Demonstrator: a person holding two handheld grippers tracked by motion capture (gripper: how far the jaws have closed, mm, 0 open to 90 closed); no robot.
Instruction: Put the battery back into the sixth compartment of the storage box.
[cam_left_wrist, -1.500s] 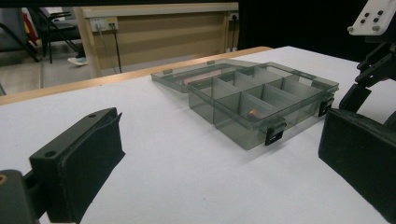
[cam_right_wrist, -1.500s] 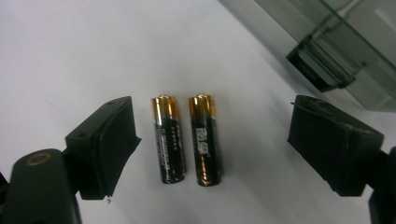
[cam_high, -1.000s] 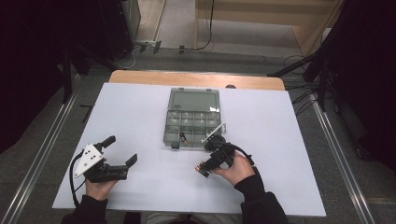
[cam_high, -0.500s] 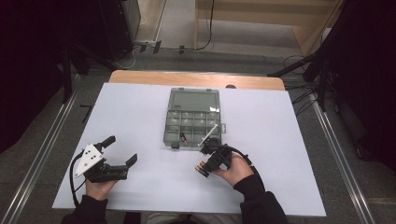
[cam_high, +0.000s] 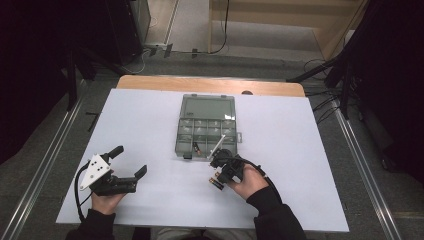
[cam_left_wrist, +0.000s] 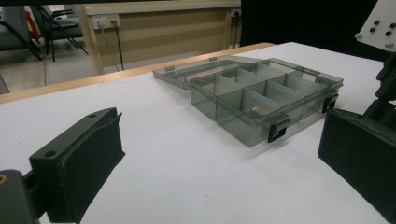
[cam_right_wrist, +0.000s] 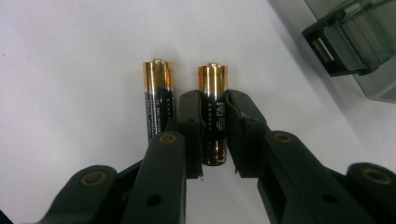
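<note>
on the white table (cam_high: 150, 125) a battery (cam_right_wrist: 215, 116) is clamped between the pads of the right gripper (cam_right_wrist: 215, 135) — its jaws have just been closing, and they are now pressed on the battery's black middle, with the gold end left showing beyond the tips. a second battery (cam_right_wrist: 156, 100) is seen lying just beside it on the table, outside the grip. in the high view the right gripper (cam_high: 218, 167) is held just in front of the open grey compartment box (cam_high: 206, 131), near its front edge. the left gripper (cam_high: 131, 165) is kept well apart from the box — its jaws are spread wide with nothing between them.
</note>
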